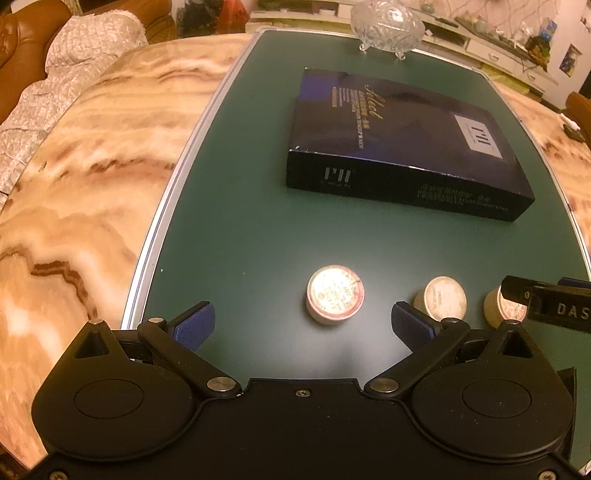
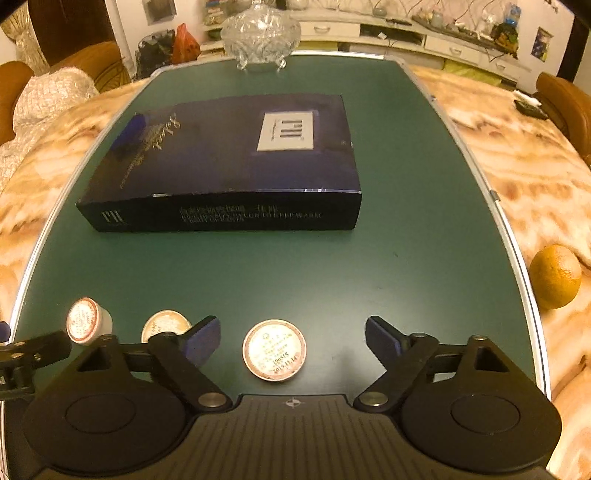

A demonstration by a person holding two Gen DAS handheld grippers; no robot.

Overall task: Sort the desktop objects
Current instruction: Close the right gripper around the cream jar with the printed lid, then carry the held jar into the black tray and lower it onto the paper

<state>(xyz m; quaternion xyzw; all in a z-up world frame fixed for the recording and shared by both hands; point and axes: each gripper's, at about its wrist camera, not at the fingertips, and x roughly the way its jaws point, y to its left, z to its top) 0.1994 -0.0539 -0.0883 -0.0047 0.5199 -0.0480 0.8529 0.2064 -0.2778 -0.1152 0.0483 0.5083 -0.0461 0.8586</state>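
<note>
Three small round cups with foil lids stand in a row on the green mat [image 1: 240, 221]. My left gripper [image 1: 303, 325] is open, and the leftmost cup [image 1: 335, 297] sits just ahead of its blue pads, touching neither. The middle cup [image 1: 441, 298] stands beyond the right finger. My right gripper [image 2: 293, 339] is open around the rightmost cup [image 2: 274, 350], with a gap at each pad. In the right wrist view the middle cup [image 2: 166, 325] is partly hidden behind the left finger, and the leftmost cup [image 2: 86, 319] stands further left. The right gripper's black body [image 1: 546, 302] covers part of the rightmost cup [image 1: 498, 306].
A flat dark blue box [image 2: 229, 166] lies across the mat's middle, with a cut-glass bowl [image 2: 260, 33] at the far end. An orange [image 2: 554, 277] rests on the marble table [image 2: 517, 166] right of the mat. Chairs and a cluttered shelf stand beyond.
</note>
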